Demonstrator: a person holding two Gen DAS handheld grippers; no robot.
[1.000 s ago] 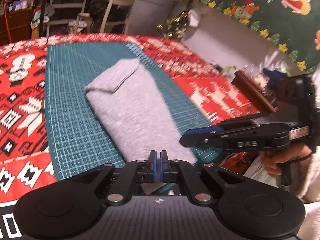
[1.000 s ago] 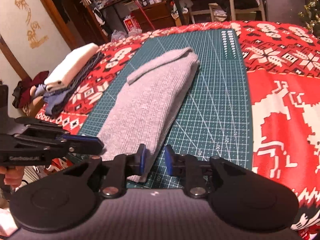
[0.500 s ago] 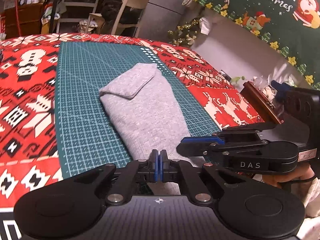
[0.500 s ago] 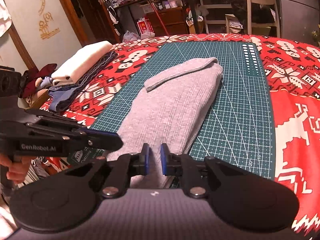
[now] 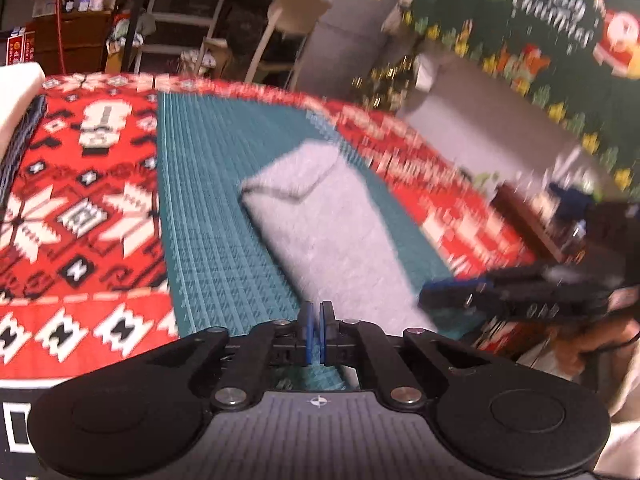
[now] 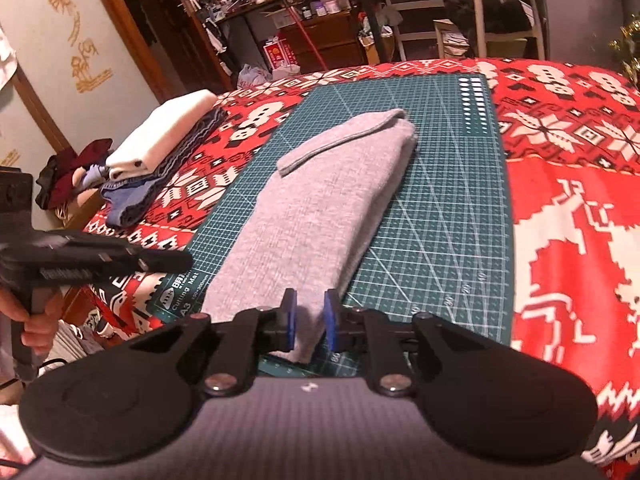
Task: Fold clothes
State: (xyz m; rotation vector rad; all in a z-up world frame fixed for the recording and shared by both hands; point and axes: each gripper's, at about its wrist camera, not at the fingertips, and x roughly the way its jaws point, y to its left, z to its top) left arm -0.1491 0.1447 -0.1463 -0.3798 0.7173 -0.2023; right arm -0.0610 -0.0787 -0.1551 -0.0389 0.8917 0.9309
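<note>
A grey knit garment (image 6: 320, 216), folded into a long strip, lies on the green cutting mat (image 6: 448, 216); it also shows in the left wrist view (image 5: 332, 236). My right gripper (image 6: 308, 320) is open a little, its jaws astride the garment's near end. My left gripper (image 5: 316, 332) is nearly shut and empty, just left of the garment's near end, over the mat (image 5: 216, 248). Each gripper shows in the other's view: the right one (image 5: 480, 292) and the left one (image 6: 132, 256).
A stack of folded clothes (image 6: 160, 152) sits on the red patterned cloth (image 6: 580, 216) at the left. A chair (image 6: 504, 4), shelves and clutter stand beyond the table. A Christmas banner (image 5: 560, 32) hangs at the right.
The right gripper's jaws have opened wider around the garment's near end. The left gripper has swung leftwards, with a thin gap between its jaws now; its view is blurred by motion.
</note>
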